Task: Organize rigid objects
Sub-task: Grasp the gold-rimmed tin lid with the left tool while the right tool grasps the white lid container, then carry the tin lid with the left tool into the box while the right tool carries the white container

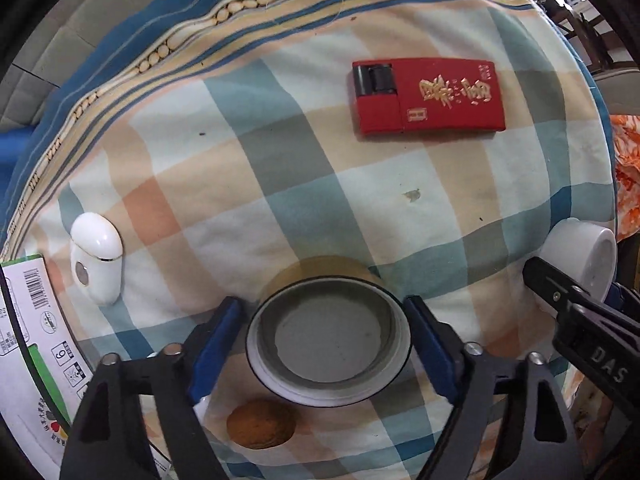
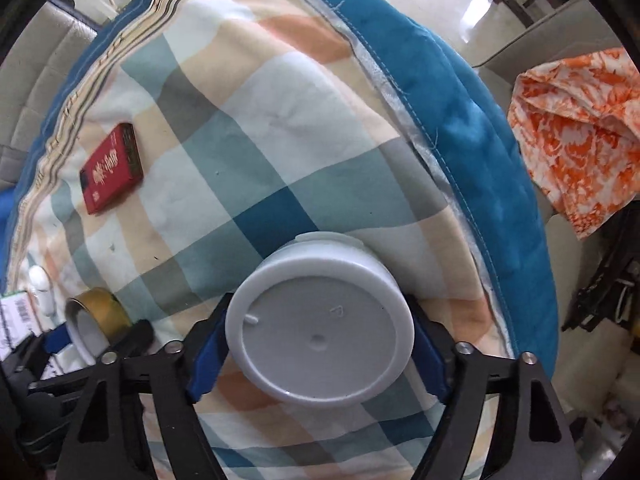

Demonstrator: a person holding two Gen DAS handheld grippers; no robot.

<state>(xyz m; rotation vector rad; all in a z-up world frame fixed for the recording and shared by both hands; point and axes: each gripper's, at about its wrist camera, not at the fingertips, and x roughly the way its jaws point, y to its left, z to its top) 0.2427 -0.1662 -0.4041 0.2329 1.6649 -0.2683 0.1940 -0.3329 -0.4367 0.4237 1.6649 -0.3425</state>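
Note:
My left gripper is shut on a roll of brown packing tape, its blue pads pressed on both sides of the roll. The tape also shows at the left of the right wrist view. My right gripper is shut on a white plastic cup that lies on its side, base towards the camera; the cup shows at the right of the left wrist view. A red box with gold characters lies farther back on the checked cloth; it also shows in the right wrist view.
A white oval device lies at the left. A green and white carton sits at the left edge. A brown walnut lies under the left gripper. An orange patterned cloth lies beyond the cloth's blue border.

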